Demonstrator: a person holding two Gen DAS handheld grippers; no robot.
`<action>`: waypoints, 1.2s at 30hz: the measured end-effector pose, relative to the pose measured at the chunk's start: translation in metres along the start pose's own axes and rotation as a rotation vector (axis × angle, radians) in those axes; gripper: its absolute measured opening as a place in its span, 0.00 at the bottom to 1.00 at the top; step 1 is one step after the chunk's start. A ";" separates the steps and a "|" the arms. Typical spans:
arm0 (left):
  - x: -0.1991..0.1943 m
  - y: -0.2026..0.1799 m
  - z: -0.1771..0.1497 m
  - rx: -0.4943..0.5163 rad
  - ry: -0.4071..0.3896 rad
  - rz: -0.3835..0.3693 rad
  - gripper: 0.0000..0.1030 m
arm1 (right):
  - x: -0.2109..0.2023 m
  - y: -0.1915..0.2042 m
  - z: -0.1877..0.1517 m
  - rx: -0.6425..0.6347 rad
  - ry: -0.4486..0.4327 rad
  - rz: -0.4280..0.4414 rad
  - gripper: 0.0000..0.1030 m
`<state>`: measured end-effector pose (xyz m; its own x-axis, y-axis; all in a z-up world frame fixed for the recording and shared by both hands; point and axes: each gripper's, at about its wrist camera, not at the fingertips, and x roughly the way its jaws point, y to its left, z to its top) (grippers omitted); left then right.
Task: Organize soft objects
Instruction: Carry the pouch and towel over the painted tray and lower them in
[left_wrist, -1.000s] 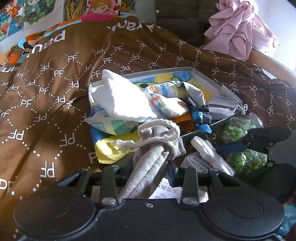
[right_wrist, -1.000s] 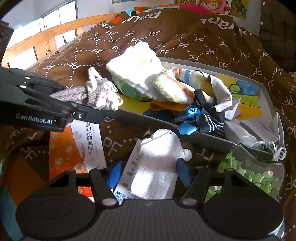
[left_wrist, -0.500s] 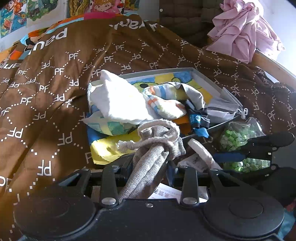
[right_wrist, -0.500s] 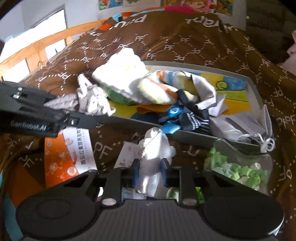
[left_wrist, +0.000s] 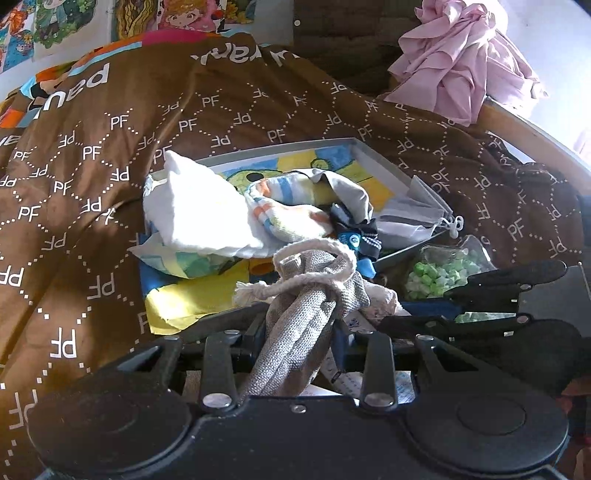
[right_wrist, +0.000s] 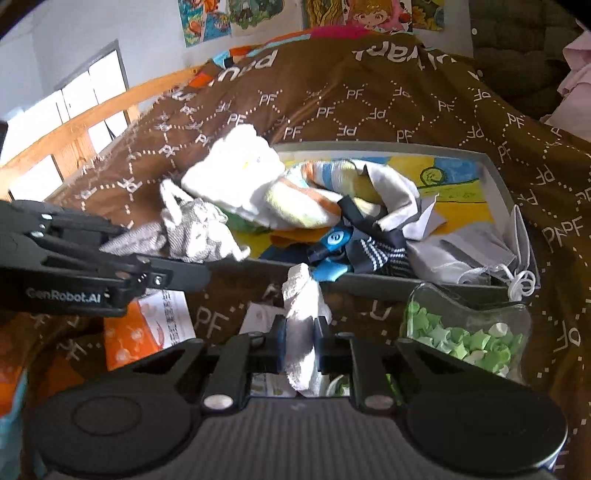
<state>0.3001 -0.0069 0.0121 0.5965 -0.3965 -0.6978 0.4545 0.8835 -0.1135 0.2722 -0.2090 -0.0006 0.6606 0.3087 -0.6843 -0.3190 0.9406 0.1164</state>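
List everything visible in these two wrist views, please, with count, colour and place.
tray: one, grey, on the blanket
blanket: one, brown, covering the bed
white cloth: one, in the tray
striped cloth: one, pastel, in the tray
face mask: one, grey, tray corner
jar of paper stars: one, green, before the tray
pink garment: one, behind the bed
left gripper: shut on grey drawstring bag
right gripper: just closed on white towel
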 end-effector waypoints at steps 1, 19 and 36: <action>-0.001 -0.001 0.001 0.000 -0.003 -0.002 0.35 | -0.001 -0.001 0.001 0.004 -0.003 0.004 0.15; 0.007 0.002 0.087 -0.162 -0.301 -0.120 0.34 | -0.040 -0.055 0.022 0.203 -0.389 -0.017 0.12; 0.128 -0.014 0.099 -0.273 -0.288 -0.278 0.34 | -0.008 -0.108 0.009 0.312 -0.418 -0.169 0.13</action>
<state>0.4361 -0.0949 -0.0057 0.6535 -0.6456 -0.3953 0.4552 0.7523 -0.4762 0.3072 -0.3121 -0.0013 0.9193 0.1194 -0.3750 -0.0102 0.9598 0.2806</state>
